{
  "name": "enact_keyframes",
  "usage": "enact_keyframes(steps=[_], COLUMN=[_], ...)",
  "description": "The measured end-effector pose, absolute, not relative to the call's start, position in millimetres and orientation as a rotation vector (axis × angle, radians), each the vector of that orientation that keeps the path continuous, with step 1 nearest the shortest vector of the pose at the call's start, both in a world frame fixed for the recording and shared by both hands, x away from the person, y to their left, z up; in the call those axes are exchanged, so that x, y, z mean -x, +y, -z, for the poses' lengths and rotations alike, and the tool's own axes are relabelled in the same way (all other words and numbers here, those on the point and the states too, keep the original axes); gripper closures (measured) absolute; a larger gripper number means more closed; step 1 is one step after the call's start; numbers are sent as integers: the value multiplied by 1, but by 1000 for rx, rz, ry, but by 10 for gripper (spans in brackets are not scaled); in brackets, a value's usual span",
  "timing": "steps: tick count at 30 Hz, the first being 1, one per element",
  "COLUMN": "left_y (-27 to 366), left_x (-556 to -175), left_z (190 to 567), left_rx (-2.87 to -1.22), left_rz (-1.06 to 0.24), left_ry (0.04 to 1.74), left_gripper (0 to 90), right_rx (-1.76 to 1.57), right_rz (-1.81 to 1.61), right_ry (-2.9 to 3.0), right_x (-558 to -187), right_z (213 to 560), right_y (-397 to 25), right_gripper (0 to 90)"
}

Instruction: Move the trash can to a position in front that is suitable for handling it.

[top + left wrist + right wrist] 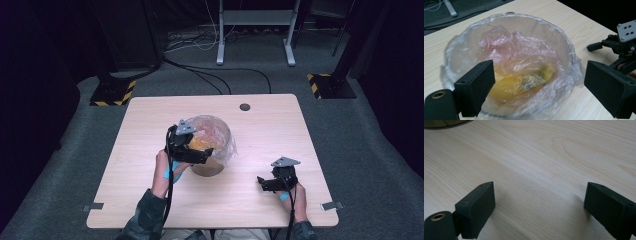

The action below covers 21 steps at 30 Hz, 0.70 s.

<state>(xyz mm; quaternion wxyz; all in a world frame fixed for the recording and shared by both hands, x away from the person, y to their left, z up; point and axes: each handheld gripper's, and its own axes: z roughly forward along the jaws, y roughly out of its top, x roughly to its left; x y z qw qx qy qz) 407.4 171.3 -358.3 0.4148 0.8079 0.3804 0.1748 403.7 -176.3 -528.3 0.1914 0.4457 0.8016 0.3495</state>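
Clear plastic is lining the small round bin that is standing near the middle of the surface, with the liner's edge folded out over the rim. Inside, a crumpled pinkish bag is lying over something yellow, possibly peel, though the film is blurring it. The left gripper is hovering over the bin's near side, its fingers standing wide apart and gripping nothing; one is sitting over the liner, the other just outside the rim. The right gripper is resting low near the surface's right front, well apart from the bin, its fingers also spread with only bare wood between them. Judging by this, the liner is not yet gathered or lifted: taking hold of its edge and pulling the bag free is looking like the work left.
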Motion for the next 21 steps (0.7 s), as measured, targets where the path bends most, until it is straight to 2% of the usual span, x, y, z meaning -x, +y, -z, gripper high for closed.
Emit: enact_keyframes(steps=[13, 21], left_y=[218, 253], left_x=[-395, -384], left_z=[363, 379], left_rx=[-1960, -1900], left_rz=[-491, -526], left_ry=[1046, 1141], left_gripper=[80, 74], right_rx=[-1254, -1254], right_rz=[-980, -979], right_ry=[2249, 2248], right_x=[-404, -404], right_z=[528, 528], right_y=[-176, -176], right_gripper=[89, 89])
